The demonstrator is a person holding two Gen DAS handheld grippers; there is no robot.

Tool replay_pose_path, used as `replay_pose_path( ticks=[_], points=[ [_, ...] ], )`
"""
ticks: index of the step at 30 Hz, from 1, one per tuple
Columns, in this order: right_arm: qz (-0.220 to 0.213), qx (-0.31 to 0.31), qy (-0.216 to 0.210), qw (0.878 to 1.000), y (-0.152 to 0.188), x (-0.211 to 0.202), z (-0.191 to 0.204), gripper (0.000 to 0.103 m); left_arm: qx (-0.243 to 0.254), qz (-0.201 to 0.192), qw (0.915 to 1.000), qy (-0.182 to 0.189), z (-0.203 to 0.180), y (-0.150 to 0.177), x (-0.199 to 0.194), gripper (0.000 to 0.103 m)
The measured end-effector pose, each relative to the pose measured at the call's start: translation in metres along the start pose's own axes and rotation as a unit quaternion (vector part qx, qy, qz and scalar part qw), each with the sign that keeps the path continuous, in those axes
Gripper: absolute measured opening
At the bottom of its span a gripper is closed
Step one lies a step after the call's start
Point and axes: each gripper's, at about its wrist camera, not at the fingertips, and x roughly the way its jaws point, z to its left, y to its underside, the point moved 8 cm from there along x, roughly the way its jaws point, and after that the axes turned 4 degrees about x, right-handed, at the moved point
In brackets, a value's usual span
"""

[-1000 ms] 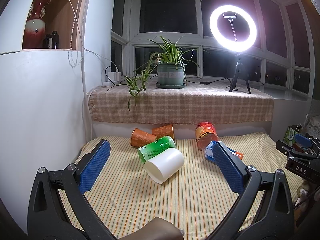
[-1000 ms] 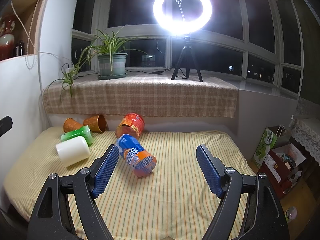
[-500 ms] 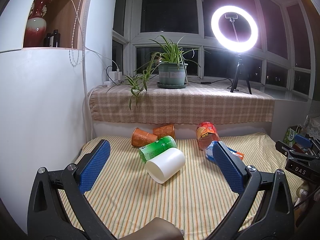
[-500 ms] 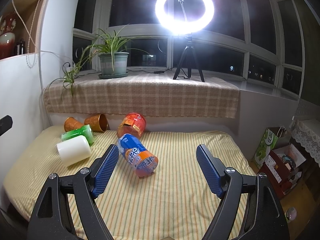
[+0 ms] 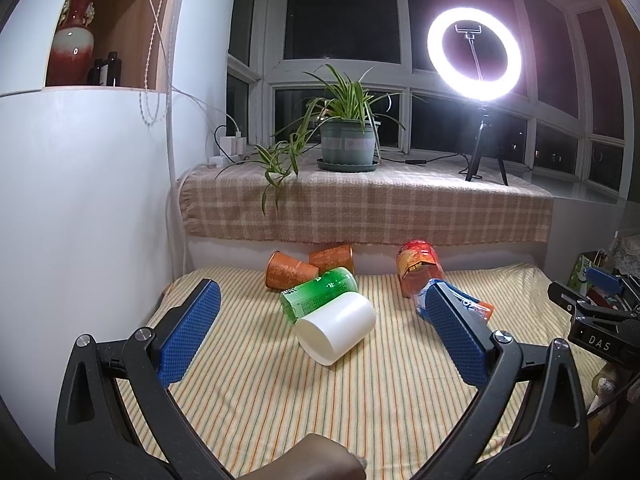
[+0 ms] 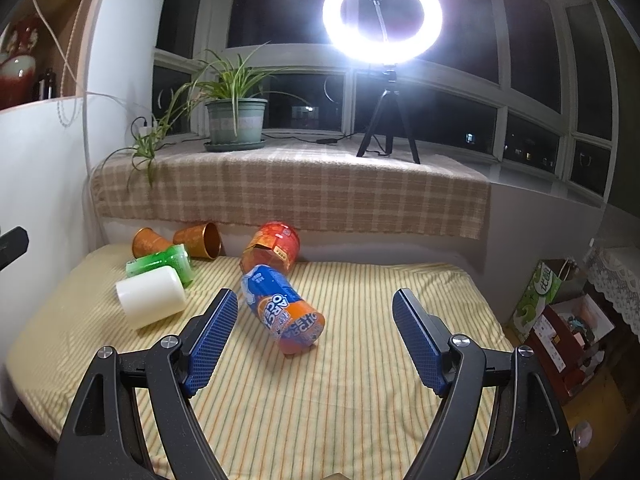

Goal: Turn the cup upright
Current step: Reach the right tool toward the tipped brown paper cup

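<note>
Several cups lie on their sides on the striped cloth. A white cup point(image 5: 337, 333) lies nearest, with a green cup point(image 5: 318, 296) touching it behind, and two orange cups point(image 5: 290, 275) at the back. A red-orange cup point(image 5: 418, 268) and a blue-orange cup point(image 6: 282, 312) lie to the right. My left gripper point(image 5: 320, 336) is open, short of the white cup. My right gripper point(image 6: 314, 340) is open, with the blue-orange cup just ahead between its fingers. The white cup also shows in the right wrist view point(image 6: 152, 302).
A checked cloth covers the windowsill point(image 5: 360, 208), which holds a potted plant point(image 5: 348, 144) and a ring light on a tripod point(image 5: 474, 48). A white wall point(image 5: 80, 220) bounds the left. Boxes point(image 6: 560, 320) stand on the floor at the right.
Both grippers have crept slightly forward toward the cups. The cups have not moved and both grippers stay open.
</note>
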Motion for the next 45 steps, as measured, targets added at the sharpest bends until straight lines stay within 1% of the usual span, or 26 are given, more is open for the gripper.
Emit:
replay_pose_path(
  ticks=[4, 9, 12, 15, 17, 22, 25, 28, 31, 34, 37, 40, 45],
  points=[
    [0.007, -0.006, -0.012, 1.0, 0.001, 0.008, 0.008, 0.08, -0.004, 0.01, 0.9999, -0.006, 0.009, 0.006, 0.009, 0.103],
    [0.017, -0.026, -0.04, 0.999, -0.002, 0.024, 0.025, 0.08, -0.005, 0.025, 0.9995, -0.019, 0.023, 0.015, 0.021, 0.103],
    [0.019, -0.053, -0.067, 0.996, -0.009, 0.036, 0.04, 0.08, -0.005, 0.033, 0.9991, -0.025, 0.032, 0.021, 0.025, 0.103],
    [0.026, -0.097, -0.11, 0.989, -0.017, 0.053, 0.062, 0.08, -0.001, 0.04, 0.9986, -0.033, 0.039, 0.028, 0.029, 0.103],
    [0.033, -0.135, -0.142, 0.98, -0.022, 0.066, 0.079, 0.08, 0.0, 0.046, 0.9982, -0.038, 0.045, 0.033, 0.029, 0.103],
    [0.051, -0.209, -0.2, 0.956, -0.026, 0.095, 0.117, 0.08, -0.005, 0.059, 0.997, -0.051, 0.063, 0.045, 0.032, 0.103],
    [0.055, -0.243, -0.222, 0.943, -0.028, 0.11, 0.136, 0.08, -0.007, 0.066, 0.996, -0.06, 0.072, 0.05, 0.034, 0.103],
    [0.075, -0.279, -0.243, 0.926, -0.028, 0.129, 0.158, 0.08, -0.012, 0.072, 0.995, -0.068, 0.081, 0.056, 0.036, 0.103],
    [0.097, -0.3, -0.271, 0.91, -0.028, 0.149, 0.185, 0.08, -0.02, 0.078, 0.9939, -0.075, 0.092, 0.062, 0.04, 0.103],
    [0.118, -0.308, -0.285, 0.9, -0.028, 0.172, 0.21, 0.08, -0.027, 0.084, 0.9927, -0.082, 0.102, 0.067, 0.042, 0.103],
    [0.127, -0.325, -0.288, 0.892, -0.027, 0.19, 0.23, 0.08, -0.035, 0.091, 0.9912, -0.09, 0.114, 0.072, 0.043, 0.103],
    [0.142, -0.344, -0.293, 0.881, -0.024, 0.213, 0.254, 0.08, -0.042, 0.095, 0.9899, -0.096, 0.124, 0.076, 0.044, 0.103],
    [0.184, -0.362, -0.303, 0.862, -0.014, 0.243, 0.286, 0.08, -0.055, 0.101, 0.9878, -0.105, 0.14, 0.083, 0.048, 0.103]
  ],
)
